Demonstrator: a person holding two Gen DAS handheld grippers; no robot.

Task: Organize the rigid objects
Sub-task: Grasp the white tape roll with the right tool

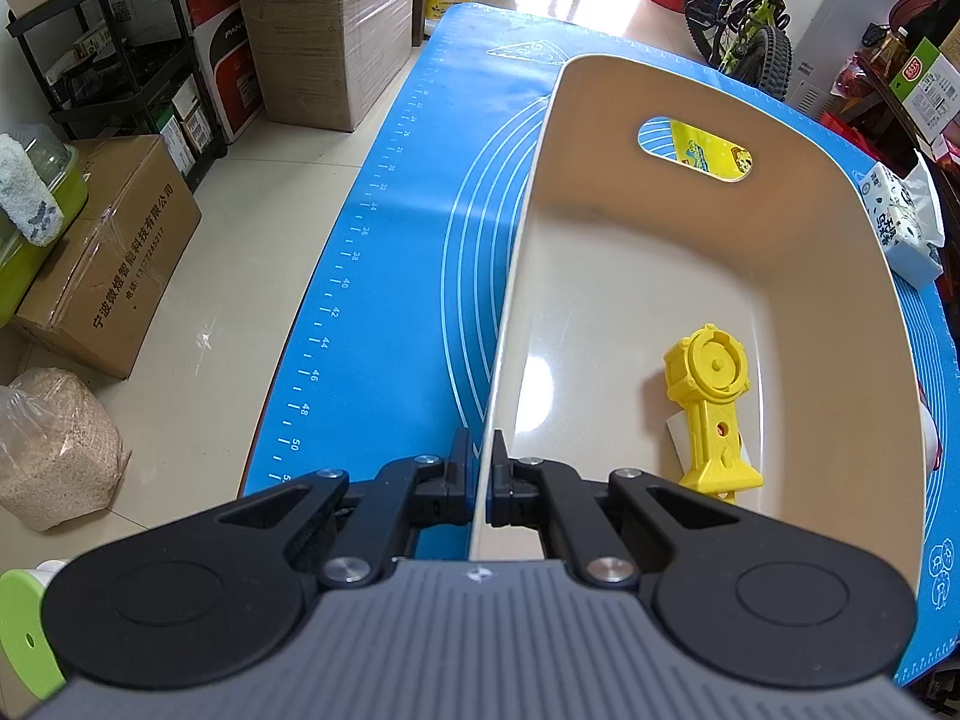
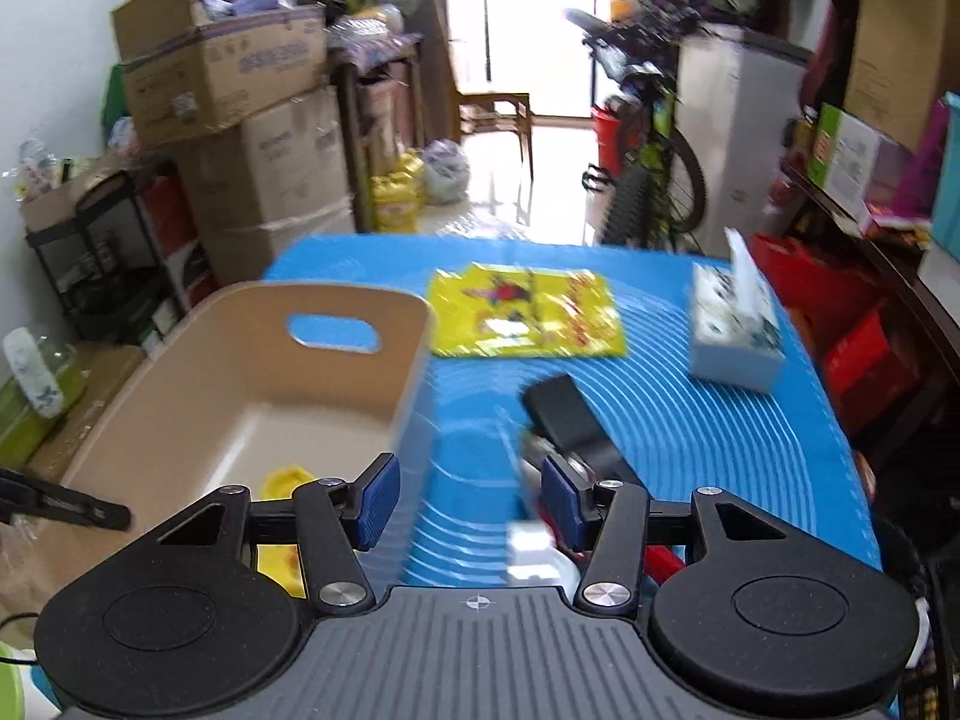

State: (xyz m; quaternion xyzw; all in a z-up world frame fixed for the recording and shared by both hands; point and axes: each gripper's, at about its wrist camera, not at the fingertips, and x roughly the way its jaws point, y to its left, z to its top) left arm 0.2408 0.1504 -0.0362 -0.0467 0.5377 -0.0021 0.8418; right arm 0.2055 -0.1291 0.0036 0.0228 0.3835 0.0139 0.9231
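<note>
One yellow toy (image 1: 714,408) lies inside the beige bin (image 1: 660,276), ahead and to the right of the left claw (image 1: 487,468). This claw is clenched on the left wall of the bin, one finger on each side. The right claw (image 2: 471,501) is released and hovers above the blue surface (image 2: 690,432). A blurred black object (image 2: 570,414) lies just ahead of its right finger, the bin to its left.

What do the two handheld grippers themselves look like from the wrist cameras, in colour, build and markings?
Both look alike: a grey ribbed body with a small crosshair mark at its front edge, two black round housings, and black linkage arms joined by silver pins. The left gripper has slim black fingers. The right gripper has blue ribbed pads. No sleeves or hands show.
</note>
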